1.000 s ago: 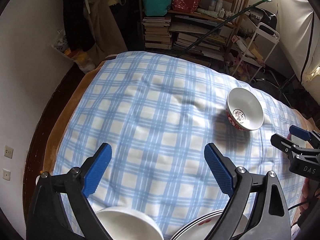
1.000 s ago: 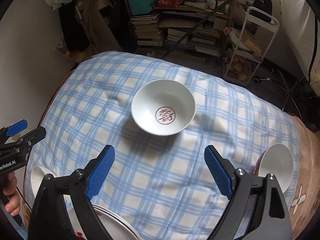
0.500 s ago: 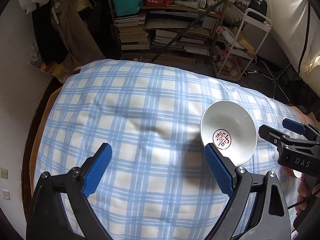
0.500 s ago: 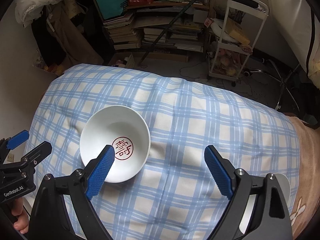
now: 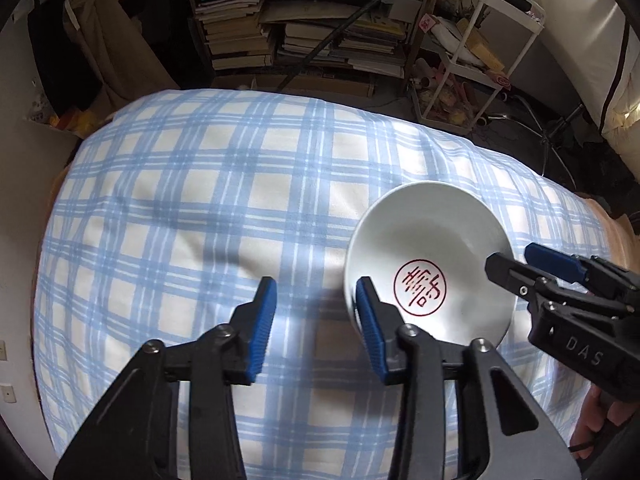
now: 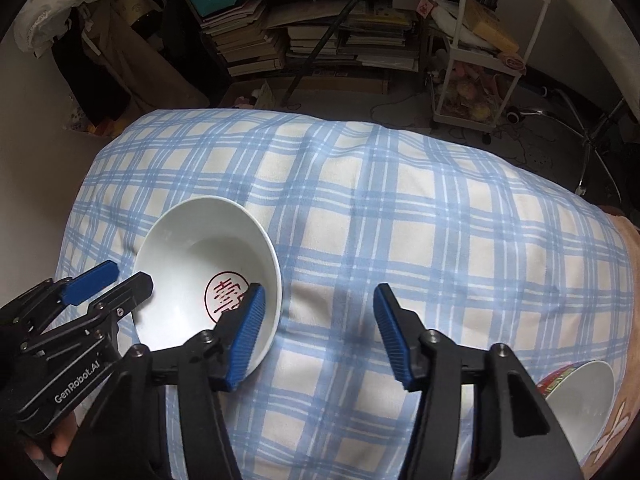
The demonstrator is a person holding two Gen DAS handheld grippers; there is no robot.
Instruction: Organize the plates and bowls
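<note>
A white bowl [image 5: 432, 240] with a red round mark inside sits on the blue checked cloth [image 5: 200, 208]. My left gripper [image 5: 316, 320] straddles its left rim. One blue pad is over the bowl's inside and the other is over the cloth. The jaws are closing, and the pads are not pressing on the rim. My right gripper [image 6: 318, 328] straddles the right rim of the same bowl [image 6: 192, 256] in the same way. Its jaws are closing too, with a gap still at the rim. Each gripper shows in the other's view: the right gripper [image 5: 512, 258] and the left gripper [image 6: 128, 278].
A second white bowl [image 6: 580, 392] with a red patterned outside lies at the cloth's near right corner. Beyond the cloth's far edge are a bookshelf [image 5: 304, 20] stacked with books, a white wire trolley [image 6: 480, 60] and hanging clothes [image 5: 100, 40].
Both grippers have come down toward the bowl from either side, and their jaws have narrowed from wide open. The plates at the bottom of the left wrist view have gone out of frame.
</note>
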